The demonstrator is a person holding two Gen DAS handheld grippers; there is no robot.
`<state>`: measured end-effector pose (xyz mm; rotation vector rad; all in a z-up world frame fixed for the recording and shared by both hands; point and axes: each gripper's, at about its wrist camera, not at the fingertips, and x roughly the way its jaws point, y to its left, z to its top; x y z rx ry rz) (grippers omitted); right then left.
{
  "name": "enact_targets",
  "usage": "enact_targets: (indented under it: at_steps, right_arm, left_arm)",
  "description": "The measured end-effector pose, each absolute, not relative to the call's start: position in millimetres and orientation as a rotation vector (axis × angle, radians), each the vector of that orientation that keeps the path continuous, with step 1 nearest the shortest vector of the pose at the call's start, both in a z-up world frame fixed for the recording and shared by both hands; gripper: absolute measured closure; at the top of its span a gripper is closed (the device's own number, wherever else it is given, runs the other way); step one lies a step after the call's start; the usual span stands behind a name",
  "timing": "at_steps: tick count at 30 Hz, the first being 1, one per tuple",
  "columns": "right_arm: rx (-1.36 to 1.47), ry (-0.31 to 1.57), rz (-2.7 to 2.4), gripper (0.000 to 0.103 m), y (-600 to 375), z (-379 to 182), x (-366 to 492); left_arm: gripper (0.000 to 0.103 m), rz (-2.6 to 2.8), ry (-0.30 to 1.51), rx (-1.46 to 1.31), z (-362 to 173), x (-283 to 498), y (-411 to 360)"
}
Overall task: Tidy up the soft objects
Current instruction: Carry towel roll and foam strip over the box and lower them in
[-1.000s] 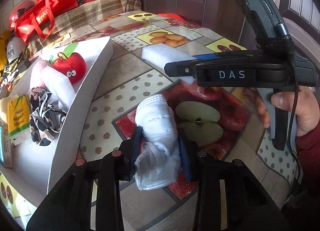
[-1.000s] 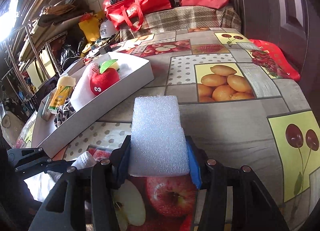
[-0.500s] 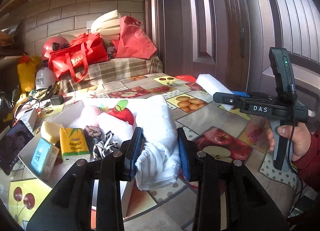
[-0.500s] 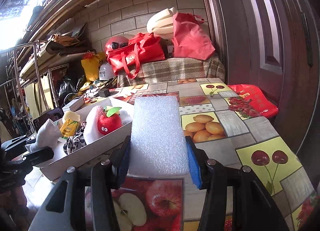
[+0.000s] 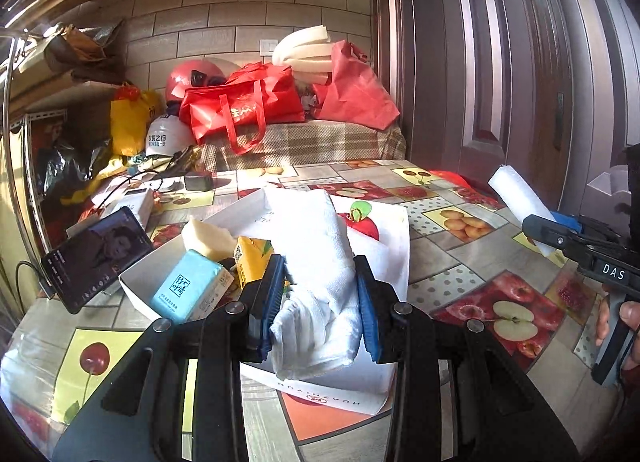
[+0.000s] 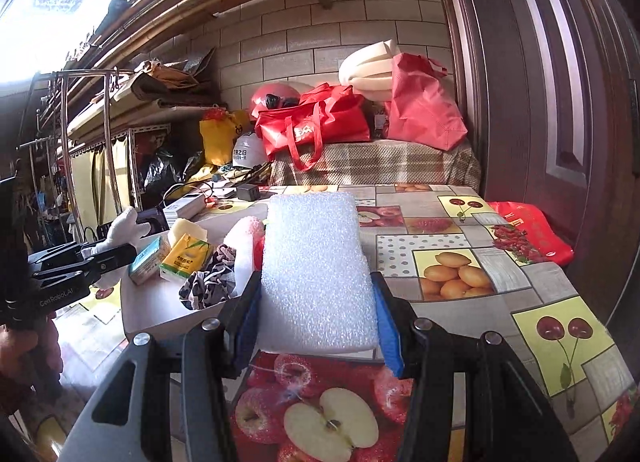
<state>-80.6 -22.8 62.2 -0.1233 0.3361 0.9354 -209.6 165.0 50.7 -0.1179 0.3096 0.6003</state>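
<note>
In the left wrist view we see the left gripper [image 5: 318, 302] clamped on a rolled white terry towel [image 5: 316, 262], soft and nubbly, at frame centre above the white cardboard box [image 5: 394, 234]. In the right wrist view the right gripper [image 6: 316, 318] squeezes a rectangular slab of bubbly white foam [image 6: 316, 262] at centre, over the glossy fruit-print tablecloth [image 6: 460, 262], beside the box.

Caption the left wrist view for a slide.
Left gripper holds a white towel above the white box of soft items.
</note>
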Motion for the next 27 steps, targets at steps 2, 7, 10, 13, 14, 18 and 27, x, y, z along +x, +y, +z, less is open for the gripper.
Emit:
enact_targets:
  at_steps: [2,7,10,13,14,18,27]
  right_arm:
    - [-0.124,0.337,0.937,0.052,-21,62,-83]
    - [-0.129,0.345,0.929,0.052,-17,60,-84]
    - [-0.130,0.357,0.930,0.052,-14,59,-84]
    - [-0.131,0.368,0.940,0.052,-8,57,-84]
    - [-0.130,0.371,0.945,0.052,-5,57,-83]
    - [-0.117,0.404,0.979,0.052,12,53,-80]
    - [-0.177,0.386,1.051,0.052,53,48,-93]
  left_arm:
    - [0.069,0.596,0.309,-0.113,51,-210,164]
    - [0.069,0.608,0.301,-0.131,50,-212,170]
    - [0.069,0.634,0.303,-0.113,49,-213,177]
    - [0.069,0.667,0.298,-0.098,48,-215,187]
    - [0.069,0.678,0.296,-0.094,47,-216,192]
    - [0.069,0.709,0.292,-0.118,47,-220,207]
    - [0.069,0.753,0.283,-0.105,47,-214,228]
